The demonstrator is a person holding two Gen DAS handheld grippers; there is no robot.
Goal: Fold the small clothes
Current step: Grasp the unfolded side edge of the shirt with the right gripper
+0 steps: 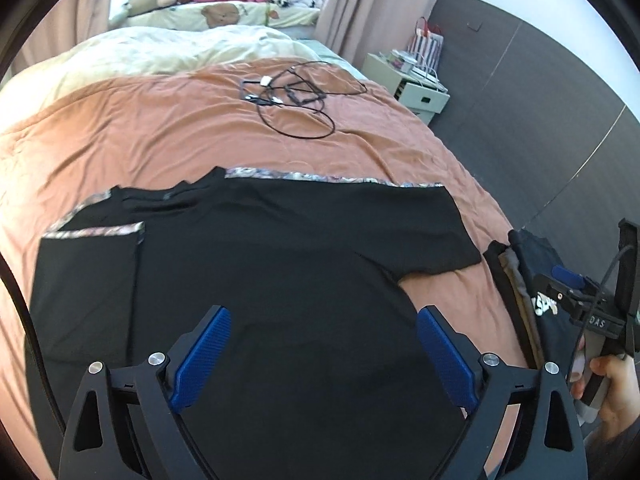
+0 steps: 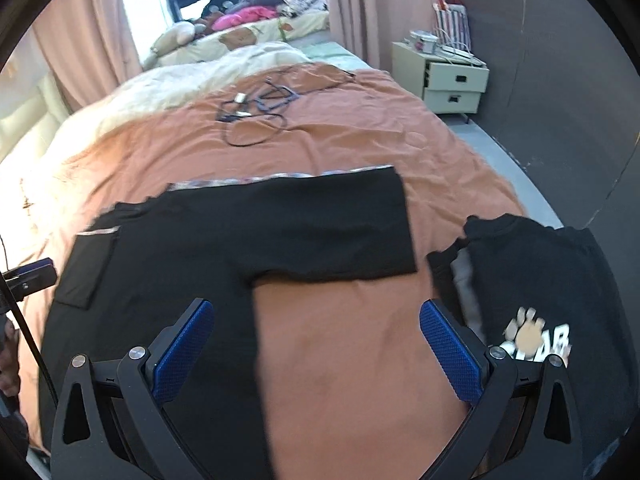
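Shirt: black T-shirt (image 1: 280, 280), matte soft knit, spread flat across the lower half of the left wrist view; one sleeve runs out to the centre right, the other lies folded in at centre left, a patterned lining strip showing along the upper edges.
Bedcover: rust-orange bedspread (image 1: 160, 132), lightly wrinkled, with a cream duvet (image 1: 160, 48) bunched at upper left.
Pile: folded dark clothes (image 2: 532, 280) with a blurred white print, at the right of the right wrist view, just beside the shirt's sleeve.
Cables: thin black cables (image 1: 296, 96) looped at upper centre.
Left gripper (image 1: 324, 354): jaws spread wide, blue ribbed pads, black frame; the shirt's body lies below and between them, unpinched.
Right gripper (image 2: 316, 354): jaws spread wide, over bare bedspread; the shirt's side edge passes by the left pad, the pile sits by the right pad, nothing pinched.
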